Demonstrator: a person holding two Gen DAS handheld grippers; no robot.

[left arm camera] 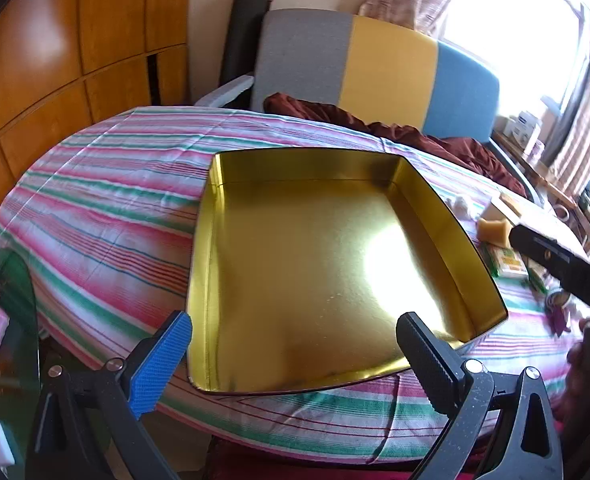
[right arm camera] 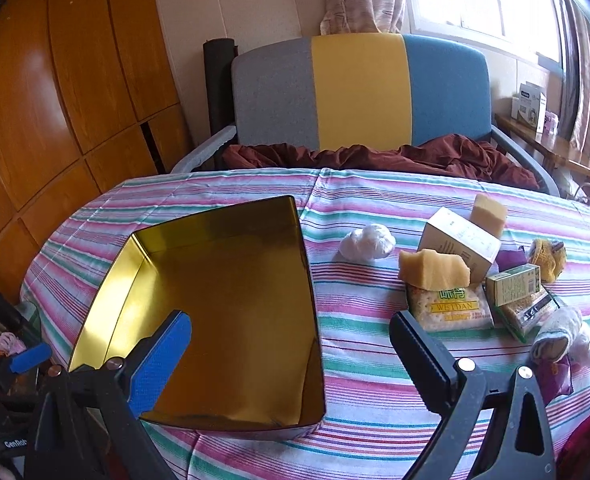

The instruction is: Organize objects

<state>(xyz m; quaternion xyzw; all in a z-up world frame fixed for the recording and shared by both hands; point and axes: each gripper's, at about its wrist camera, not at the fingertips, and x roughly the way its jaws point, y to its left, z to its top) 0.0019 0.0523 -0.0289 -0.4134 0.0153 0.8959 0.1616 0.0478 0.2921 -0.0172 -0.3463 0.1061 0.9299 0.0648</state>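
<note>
Two grippers, both spread wide with nothing between the fingers. Left gripper [left arm camera: 295, 356] hangs over the near edge of the gold tin [left arm camera: 319, 264], tilted downward; its blue pad sits just outside the tin's near left corner, its black pad over the near right part of the floor. Tin is open-topped, bare inside, resting flat on the striped tablecloth [left arm camera: 107, 208]. Right gripper [right arm camera: 291, 356] hovers above the cloth just right of the tin [right arm camera: 223, 304], blue pad over the tin's interior, black pad near the noodle packet [right arm camera: 449, 312]. Loose items lie in a cluster right of the tin, apart from it: white plastic wad [right arm camera: 367, 242], two yellow sponges [right arm camera: 433, 268], cardboard box [right arm camera: 459, 240], small green carton [right arm camera: 517, 284], rolled white cloth [right arm camera: 563, 336]. Armchair [right arm camera: 359, 92] with dark red fabric [right arm camera: 375, 158] stands behind the table.
</note>
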